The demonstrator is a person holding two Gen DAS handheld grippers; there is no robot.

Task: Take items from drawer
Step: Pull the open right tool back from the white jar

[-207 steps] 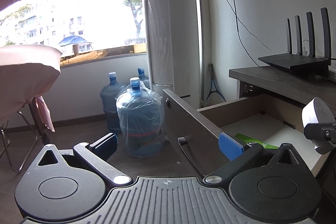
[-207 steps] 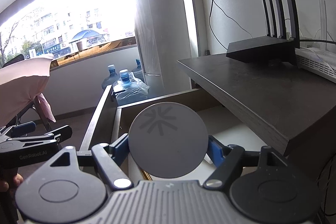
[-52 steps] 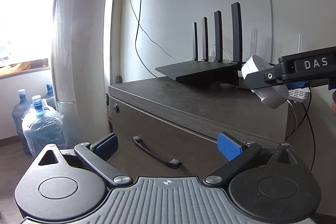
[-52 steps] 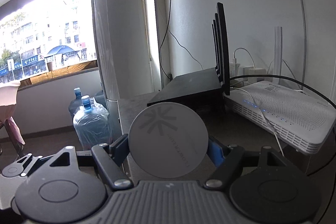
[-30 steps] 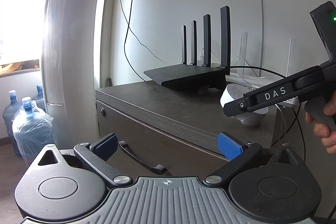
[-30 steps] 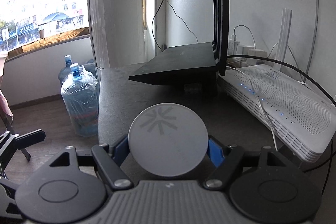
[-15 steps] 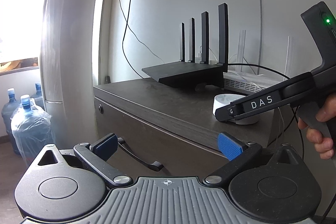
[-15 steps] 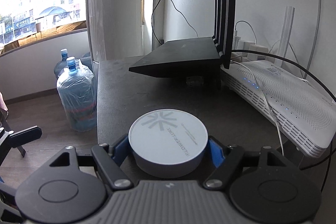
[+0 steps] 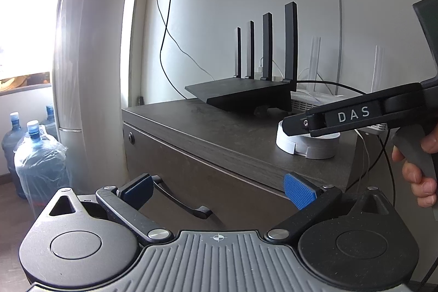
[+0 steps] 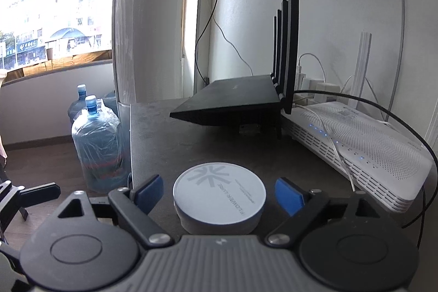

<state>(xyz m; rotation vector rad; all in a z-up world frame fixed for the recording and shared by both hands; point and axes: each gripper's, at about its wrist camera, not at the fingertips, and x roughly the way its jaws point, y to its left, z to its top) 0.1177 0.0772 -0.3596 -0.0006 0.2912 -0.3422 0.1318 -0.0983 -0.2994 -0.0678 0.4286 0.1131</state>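
Your right gripper (image 10: 219,192) stands open, blue pads clear on either side of the round white lidded tin (image 10: 219,197), which sits flat on the dark wooden cabinet top (image 10: 164,138), holding nothing. The tin lies dead ahead at twelve o'clock, its axis upright, so you should back straight out toward six. Your left gripper (image 9: 217,189) is open and empty too, facing the shut drawer's black handle (image 9: 180,200), with the tin at two o'clock.

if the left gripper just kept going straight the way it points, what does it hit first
Most likely the closed drawer front of the dark cabinet. The left gripper, open and empty, faces it, with the black drawer handle low between its fingers. The handle may come first; depth is unclear in this fisheye view.
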